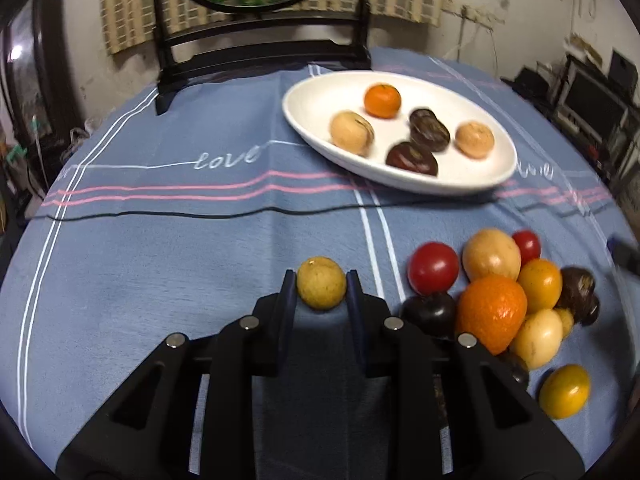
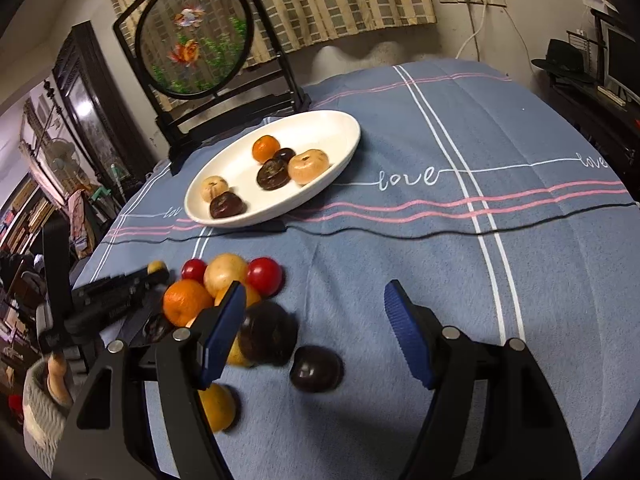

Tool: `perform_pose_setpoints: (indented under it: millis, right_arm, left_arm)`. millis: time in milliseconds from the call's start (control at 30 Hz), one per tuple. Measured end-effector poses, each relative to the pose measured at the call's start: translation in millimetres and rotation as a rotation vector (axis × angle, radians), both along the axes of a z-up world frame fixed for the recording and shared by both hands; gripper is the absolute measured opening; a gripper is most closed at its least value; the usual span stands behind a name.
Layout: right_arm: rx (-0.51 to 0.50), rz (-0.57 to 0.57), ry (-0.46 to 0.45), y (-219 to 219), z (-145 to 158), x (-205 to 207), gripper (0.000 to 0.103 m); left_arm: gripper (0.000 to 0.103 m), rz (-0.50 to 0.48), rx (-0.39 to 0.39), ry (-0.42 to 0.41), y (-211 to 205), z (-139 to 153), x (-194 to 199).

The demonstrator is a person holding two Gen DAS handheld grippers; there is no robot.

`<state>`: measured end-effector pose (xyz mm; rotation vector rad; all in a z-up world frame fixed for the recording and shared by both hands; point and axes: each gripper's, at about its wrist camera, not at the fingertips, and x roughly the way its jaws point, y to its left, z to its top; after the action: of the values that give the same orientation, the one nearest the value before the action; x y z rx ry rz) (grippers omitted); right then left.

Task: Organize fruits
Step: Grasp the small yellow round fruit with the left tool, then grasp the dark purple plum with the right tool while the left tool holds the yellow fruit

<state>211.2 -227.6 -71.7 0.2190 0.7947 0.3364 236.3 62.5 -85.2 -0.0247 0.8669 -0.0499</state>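
Observation:
My left gripper (image 1: 321,285) is shut on a small yellow-brown round fruit (image 1: 321,289), just above the blue tablecloth. To its right lies a pile of fruit (image 1: 504,300): red tomatoes, an orange, tan, yellow and dark ones. A white oval plate (image 1: 320,104) farther back holds an orange, two tan fruits and dark ones. In the right wrist view my right gripper (image 2: 316,328) stands open over the cloth, with a dark round fruit (image 2: 316,368) lying loose between its fingers, untouched. The pile (image 2: 224,280) sits at its left finger. The left gripper (image 2: 158,274) shows beyond it.
A black-framed round embroidery screen (image 2: 192,40) stands behind the plate (image 2: 328,128) at the table's back edge. A thin black cord (image 2: 440,236) runs across the cloth. A hand in a knit sleeve (image 2: 44,400) is at the lower left. Furniture crowds both sides.

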Motion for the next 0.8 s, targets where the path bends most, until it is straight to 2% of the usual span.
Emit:
perform_pose_setpoints:
  millis: [100, 333, 433, 467, 500, 767, 800]
  right_arm:
    - [-0.035, 0.028, 0.008, 4.2, -8.7, -15.7, 0.072]
    - [-0.139, 0.074, 0.031, 21.7, -22.1, -23.1, 0.071]
    - [-0.131, 0.057, 0.046, 18.0, -24.6, -20.7, 0.062]
    - [-0.127, 0.056, 0.058, 17.6, -26.6, -19.5, 0.052]
    - [-0.125, 0.057, 0.071, 17.4, -28.5, -18.0, 0.048]
    - [-0.108, 0.065, 0.117, 17.4, -35.1, -11.4, 0.036]
    - [-0.106, 0.067, 0.116, 17.7, -35.2, -10.5, 0.032]
  left_arm:
    - [0.025, 0.011, -0.02, -0.01, 4.3, 4.3, -0.7]
    - [0.025, -0.003, -0.037, -0.025, 3.4, 9.3, -5.7]
    - [0.025, -0.008, -0.045, -0.025, 3.3, 10.4, -5.9]
    - [0.025, -0.008, -0.046, -0.026, 3.2, 10.5, -6.1]
    - [0.025, -0.009, -0.046, -0.026, 3.5, 10.5, -6.7]
    - [0.025, -0.013, -0.039, -0.001, 1.4, 5.6, -3.8]
    - [0.025, -0.011, -0.036, 0.007, 1.2, 3.7, -2.7]
